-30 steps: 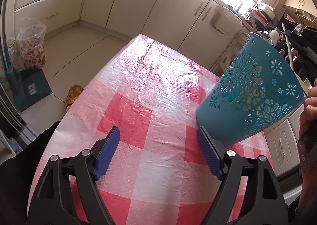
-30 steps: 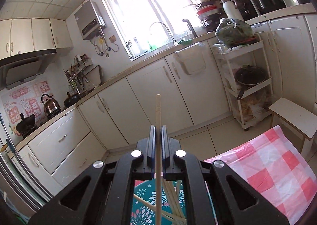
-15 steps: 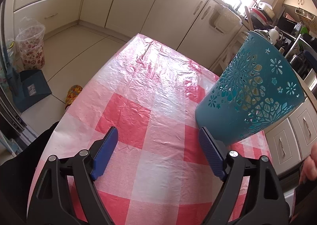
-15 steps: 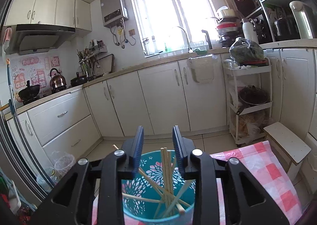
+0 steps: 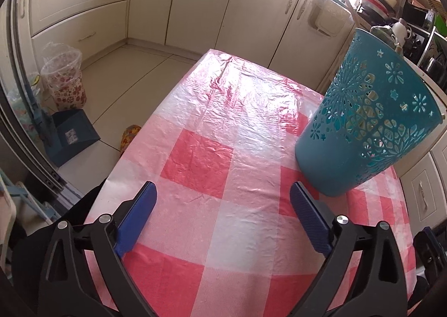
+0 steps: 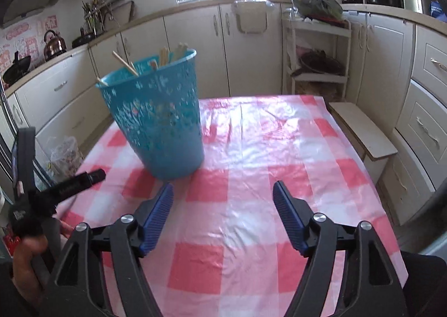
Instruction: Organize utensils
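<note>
A teal perforated basket [image 6: 156, 118] stands upright on the red-and-white checked tablecloth [image 6: 251, 205], with several wooden chopsticks [image 6: 125, 63] sticking out of its top. It also shows in the left wrist view [image 5: 363, 121] at the right. My right gripper [image 6: 223, 195] is open and empty, low over the cloth, just right of and nearer than the basket. My left gripper [image 5: 223, 194] is open and empty over the cloth, its right finger [image 5: 307, 216] close to the basket's base. The left gripper's body [image 6: 64, 185] shows in the right wrist view.
Cream kitchen cabinets [image 6: 251, 46] ring the table. A wooden stool [image 6: 360, 130] stands off the table's far right edge. A lined floral bin [image 5: 64, 76] and a blue box [image 5: 72, 138] sit on the floor to the left. A white shelf rack [image 6: 318, 54] stands behind.
My right gripper let go of a chopstick into the basket, opened wide, then dropped and pulled back to the table. My left gripper stayed open and barely moved.
</note>
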A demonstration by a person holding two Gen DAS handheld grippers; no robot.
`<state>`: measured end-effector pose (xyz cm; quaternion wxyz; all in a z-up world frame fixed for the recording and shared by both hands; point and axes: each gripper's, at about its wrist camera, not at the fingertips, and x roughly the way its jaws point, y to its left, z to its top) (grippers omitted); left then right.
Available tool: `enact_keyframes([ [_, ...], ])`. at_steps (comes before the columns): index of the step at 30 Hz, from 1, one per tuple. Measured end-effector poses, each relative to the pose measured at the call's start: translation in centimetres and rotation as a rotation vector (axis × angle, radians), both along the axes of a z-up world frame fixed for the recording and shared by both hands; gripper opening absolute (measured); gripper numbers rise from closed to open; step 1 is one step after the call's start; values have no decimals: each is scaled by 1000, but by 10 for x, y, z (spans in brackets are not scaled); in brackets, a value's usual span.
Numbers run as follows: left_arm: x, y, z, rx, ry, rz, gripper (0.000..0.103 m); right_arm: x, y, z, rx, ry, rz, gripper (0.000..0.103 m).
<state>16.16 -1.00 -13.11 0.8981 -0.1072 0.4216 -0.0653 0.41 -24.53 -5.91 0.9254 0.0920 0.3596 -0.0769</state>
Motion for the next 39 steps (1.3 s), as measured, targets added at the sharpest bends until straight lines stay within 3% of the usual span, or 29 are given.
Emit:
enact_keyframes([
  [3,-15,3,15,27,-1,4,94,-4,2,2,-4,36,13,87],
  [9,-61,4,79,90,-72,-29,95,-32,14,28,34,31,53,95],
  [14,-113,2,133,89,-112,-72,95,-65,28,64,64,39,79,95],
  [19,-174,2,169,121,-114,-154,95,-102,36,94,104,25,70,95],
  [24,-223,17,192,163,-137,-117,95,-144,45,106,151,7,32,95],
  [29,-259,28,214,208,-195,-88,95,-179,63,113,128,-47,20,95],
  [39,-296,28,231,258,-249,-103,95,-200,77,123,103,-84,31,95],
])
